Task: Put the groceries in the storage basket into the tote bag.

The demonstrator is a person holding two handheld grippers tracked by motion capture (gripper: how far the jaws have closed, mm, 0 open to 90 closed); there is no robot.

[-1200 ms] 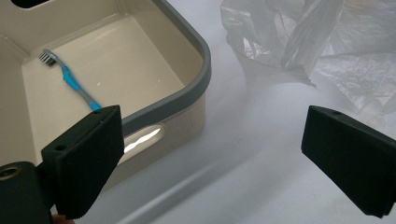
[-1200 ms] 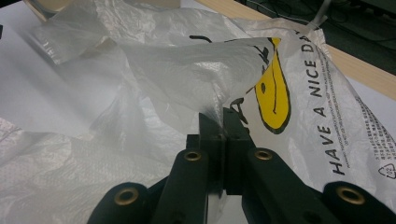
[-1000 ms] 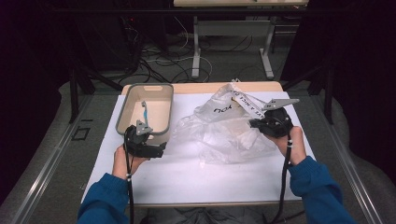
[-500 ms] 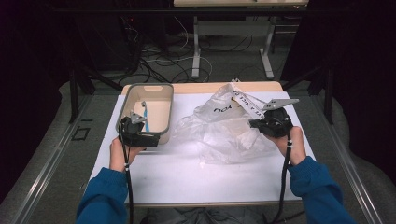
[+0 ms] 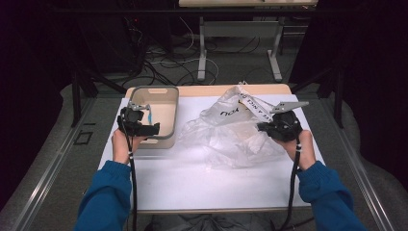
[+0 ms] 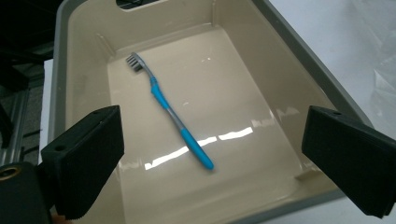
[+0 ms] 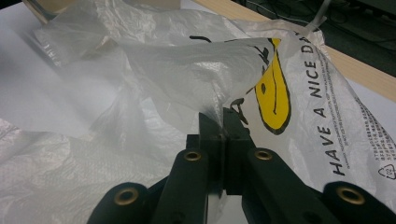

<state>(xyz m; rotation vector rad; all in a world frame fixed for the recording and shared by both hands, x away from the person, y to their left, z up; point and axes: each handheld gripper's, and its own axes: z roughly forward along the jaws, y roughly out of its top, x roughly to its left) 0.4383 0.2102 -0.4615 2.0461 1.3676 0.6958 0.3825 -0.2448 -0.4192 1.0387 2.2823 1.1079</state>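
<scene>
Blue-and-grey plastic toothbrush (image 6: 170, 109) lies flat on the floor of the beige rectangular plastic bin (image 6: 280, 88), bristle head toward the far wall with the handle cut-out, handle running diagonally toward the near wall. Not touched by anything.

Left claw (image 6: 212, 158) hangs over the near end of the bin, jaws wide apart and empty, toothbrush framed between them lower down. In the high view the left claw (image 5: 139, 122) sits at the bin's left near corner.

Right claw (image 7: 222, 123) has its jaws together, clamped on a fold of the thin translucent white plastic bag (image 7: 154, 79) with a yellow smiley and "HAVE A NICE DAY" print. Bag is crumpled on the right half of the white tabletop (image 5: 192, 178), just beside the bin; the pinched edge is lifted, the rest slumps. In the high view the right claw (image 5: 269, 127) is at the bag's right side.

Step in hand, as I read it: moving things between bag and bin, toothbrush already sitting in the bin, left claw free for the next item.

Doing it well:
- keep the right pinch firm and lifted so the bag mouth stays open; film is thin and could slip or tear if yanked
- bring the left claw across with jaws apart, clear of the bin rim
- if the brush needs regrasping, close across mid-handle, square to its diagonal, not on the bristles
- bag contents are blurred through the film, can't tell what is inside
</scene>
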